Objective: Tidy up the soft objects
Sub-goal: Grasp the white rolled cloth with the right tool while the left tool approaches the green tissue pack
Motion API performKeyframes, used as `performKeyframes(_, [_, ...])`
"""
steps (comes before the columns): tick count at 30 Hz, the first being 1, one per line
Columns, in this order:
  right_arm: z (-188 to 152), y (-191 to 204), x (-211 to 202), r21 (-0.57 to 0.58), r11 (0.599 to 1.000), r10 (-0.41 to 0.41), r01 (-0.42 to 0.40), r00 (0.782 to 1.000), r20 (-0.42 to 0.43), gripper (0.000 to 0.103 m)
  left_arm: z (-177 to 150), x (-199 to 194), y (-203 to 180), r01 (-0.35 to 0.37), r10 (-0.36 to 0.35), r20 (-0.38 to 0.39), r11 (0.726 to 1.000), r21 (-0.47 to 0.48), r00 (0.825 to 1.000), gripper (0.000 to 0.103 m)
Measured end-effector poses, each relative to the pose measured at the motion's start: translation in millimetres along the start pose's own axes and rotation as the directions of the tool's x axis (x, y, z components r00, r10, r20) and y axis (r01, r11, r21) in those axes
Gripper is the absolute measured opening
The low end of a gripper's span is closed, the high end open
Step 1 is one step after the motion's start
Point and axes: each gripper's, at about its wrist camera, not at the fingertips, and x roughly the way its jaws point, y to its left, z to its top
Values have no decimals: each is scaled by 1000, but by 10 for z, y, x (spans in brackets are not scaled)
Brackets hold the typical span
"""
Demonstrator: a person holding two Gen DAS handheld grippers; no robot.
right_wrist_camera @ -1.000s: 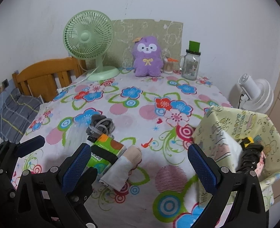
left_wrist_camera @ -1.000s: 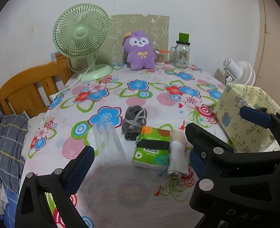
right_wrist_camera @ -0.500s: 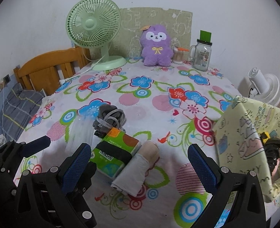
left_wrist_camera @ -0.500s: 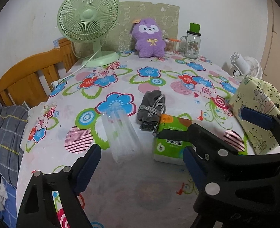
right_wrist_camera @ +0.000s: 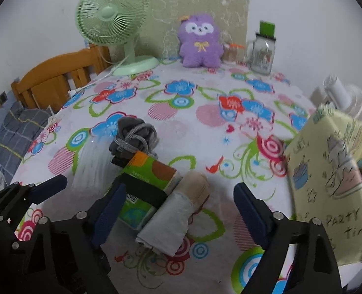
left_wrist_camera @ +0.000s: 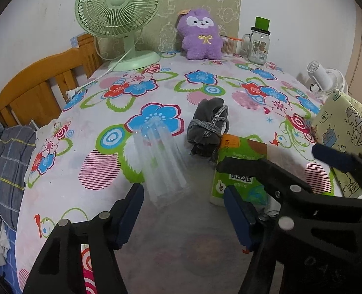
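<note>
My left gripper (left_wrist_camera: 183, 210) is open and empty, low over the flowered table just before a clear plastic bag (left_wrist_camera: 162, 161). A grey rolled sock bundle (left_wrist_camera: 208, 127) and a green tissue pack (left_wrist_camera: 239, 169) lie to its right. My right gripper (right_wrist_camera: 181, 210) is open and empty, its fingers either side of a beige rolled cloth (right_wrist_camera: 178, 210) beside the green tissue pack (right_wrist_camera: 149, 183). The grey bundle (right_wrist_camera: 134, 139) lies behind. A yellow cartoon-print fabric bag (right_wrist_camera: 333, 178) stands at the right edge; it also shows in the left wrist view (left_wrist_camera: 345, 132).
A green desk fan (left_wrist_camera: 118, 12), a purple plush toy (left_wrist_camera: 200, 36) and a glass jar (left_wrist_camera: 258, 45) stand along the far wall. A wooden chair back (left_wrist_camera: 41, 90) is at the left, a white fan (left_wrist_camera: 325, 78) at the right beyond the table.
Both grippers have moved forward and lower over the table. The left now nears the clear bag; the right now brackets the beige rolled cloth. Both stay open.
</note>
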Motion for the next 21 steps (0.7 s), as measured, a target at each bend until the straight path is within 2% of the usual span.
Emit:
performKeyframes(8, [-51, -120, 80, 61, 998, 13, -8, 997, -74, 66, -33, -11, -100, -17, 16, 4, 1000, 24, 1000, 68])
performKeyframes(11, [-66, -113, 77, 61, 998, -14, 18, 998, -69, 54, -45, -32, -165, -30, 29, 9, 999, 45, 1000, 67])
performKeyframes(12, [-76, -117, 94, 69, 997, -31, 36, 996, -79, 44, -43, -36, -176, -30, 29, 10, 998, 47, 1000, 67])
performKeyframes(13, [-80, -128, 129, 75, 997, -22, 30, 995, -99, 40, -41, -43, -179, -25, 25, 12, 999, 44, 1000, 67])
performKeyframes(15, [-107, -175, 194, 109, 994, 26, -11, 990, -142, 39, -62, -44, -221, -45, 45, 9, 997, 67, 999, 67])
performKeyframes(18, [-129, -164, 161, 94, 996, 12, 0, 991, -135, 37, -76, -71, -258, -46, 45, 12, 996, 82, 999, 67])
performKeyframes(21, [-137, -162, 139, 77, 997, 29, -19, 990, -137, 20, -81, -90, -295, -33, 32, 9, 995, 89, 999, 67])
